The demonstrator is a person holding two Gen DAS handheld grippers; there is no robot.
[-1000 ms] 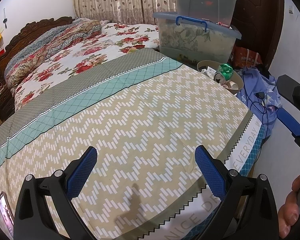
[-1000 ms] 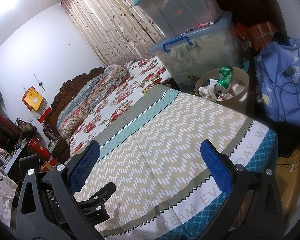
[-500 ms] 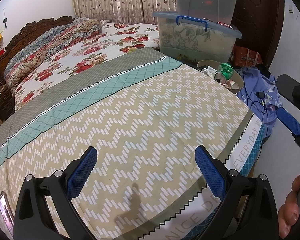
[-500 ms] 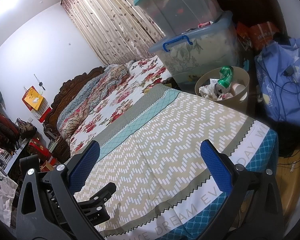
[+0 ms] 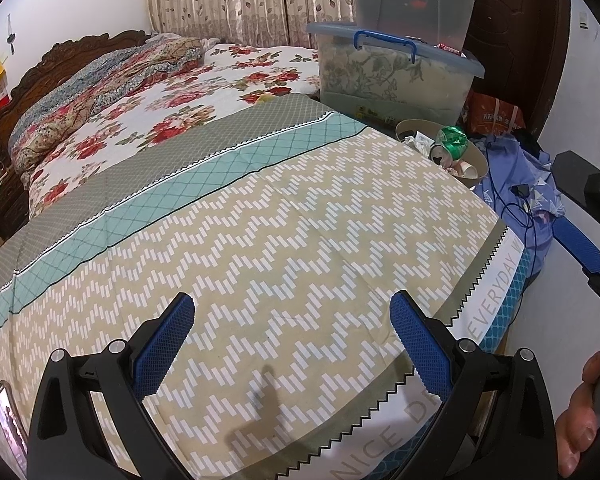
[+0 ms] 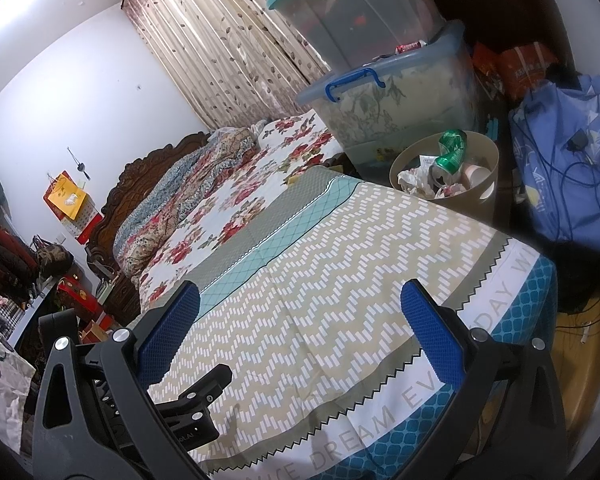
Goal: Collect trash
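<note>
A beige round trash bin (image 6: 484, 148) stands on the floor beyond the bed's far corner; it also shows in the left wrist view (image 5: 478, 160). It holds a crushed green can (image 6: 452, 148), crumpled paper (image 6: 412, 180) and a paper cup (image 6: 476, 174). My left gripper (image 5: 292, 312) is open and empty above the near end of the bed. My right gripper (image 6: 300, 300) is open and empty, also over the bed's foot. The right gripper's blue finger (image 5: 578, 246) shows at the right edge of the left wrist view.
The bed has a zigzag-patterned cover (image 5: 280, 240) and a floral sheet (image 5: 180, 112). Stacked plastic storage boxes (image 6: 392, 116) stand past the bed. A blue bag with cables (image 6: 564, 168) lies right of the bin. A phone (image 5: 8, 424) lies at the bottom left.
</note>
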